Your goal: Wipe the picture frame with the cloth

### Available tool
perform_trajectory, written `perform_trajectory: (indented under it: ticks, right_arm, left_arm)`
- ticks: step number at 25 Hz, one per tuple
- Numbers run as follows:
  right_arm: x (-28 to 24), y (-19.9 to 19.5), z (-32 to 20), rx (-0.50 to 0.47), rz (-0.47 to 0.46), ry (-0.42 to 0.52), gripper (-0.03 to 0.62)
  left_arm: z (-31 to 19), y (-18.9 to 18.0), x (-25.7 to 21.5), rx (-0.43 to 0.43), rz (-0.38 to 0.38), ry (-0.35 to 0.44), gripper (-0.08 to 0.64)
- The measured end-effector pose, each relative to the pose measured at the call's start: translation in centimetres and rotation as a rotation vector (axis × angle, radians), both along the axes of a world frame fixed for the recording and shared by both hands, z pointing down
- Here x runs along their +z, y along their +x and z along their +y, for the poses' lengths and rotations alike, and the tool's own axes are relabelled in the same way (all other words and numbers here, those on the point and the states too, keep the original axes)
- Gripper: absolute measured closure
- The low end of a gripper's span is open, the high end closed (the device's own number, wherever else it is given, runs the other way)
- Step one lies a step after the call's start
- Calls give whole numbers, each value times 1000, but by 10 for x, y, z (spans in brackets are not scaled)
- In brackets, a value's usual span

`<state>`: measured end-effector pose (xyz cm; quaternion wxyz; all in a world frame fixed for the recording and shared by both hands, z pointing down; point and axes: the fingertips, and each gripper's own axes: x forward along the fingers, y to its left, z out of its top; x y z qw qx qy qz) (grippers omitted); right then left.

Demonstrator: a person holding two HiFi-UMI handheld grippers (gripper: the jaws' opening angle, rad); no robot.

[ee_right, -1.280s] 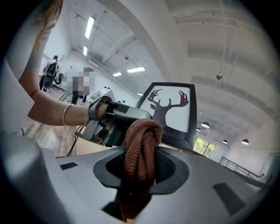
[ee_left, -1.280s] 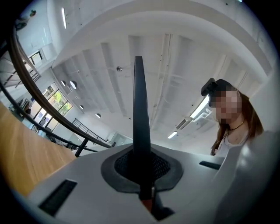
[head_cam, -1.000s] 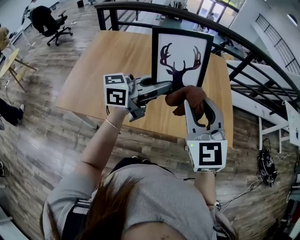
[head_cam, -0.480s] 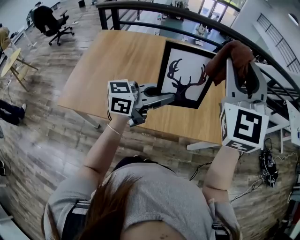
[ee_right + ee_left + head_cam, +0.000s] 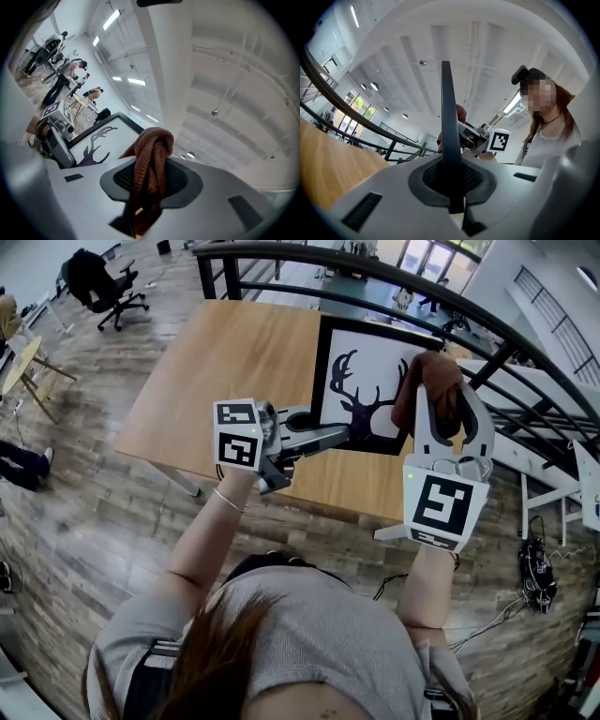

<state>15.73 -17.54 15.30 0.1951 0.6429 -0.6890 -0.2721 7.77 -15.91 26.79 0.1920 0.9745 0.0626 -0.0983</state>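
A black picture frame [image 5: 367, 381] with a deer silhouette on white stands tilted up on the wooden table [image 5: 216, 371]. My left gripper [image 5: 347, 434] is shut on its lower left edge; in the left gripper view that edge shows as a thin dark blade [image 5: 446, 131] rising out of the gripper [image 5: 451, 185]. My right gripper [image 5: 439, 399] is shut on a bunched brown cloth [image 5: 427, 379], which lies against the picture's right side. In the right gripper view the cloth [image 5: 151, 159] bulges from the gripper [image 5: 149, 187], with the frame [image 5: 101, 138] just beyond.
A black metal railing [image 5: 525, 343] curves behind and to the right of the table. A black office chair [image 5: 98, 282] stands far left on the plank floor. Cables lie on the floor [image 5: 534, 568] at the right. Bare tabletop lies left of the frame.
The right gripper carried the cloth from the picture's lower middle up past its top right corner, then back down onto the right side. The left gripper kept its hold.
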Motion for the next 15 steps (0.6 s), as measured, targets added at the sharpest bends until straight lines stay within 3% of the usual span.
perform_trajectory:
  ticks: [15]
  right_arm:
    - [55,-7,26,-11,34,-87,459]
  left_arm:
    - [3,-2,-6,-12,28,-8,543]
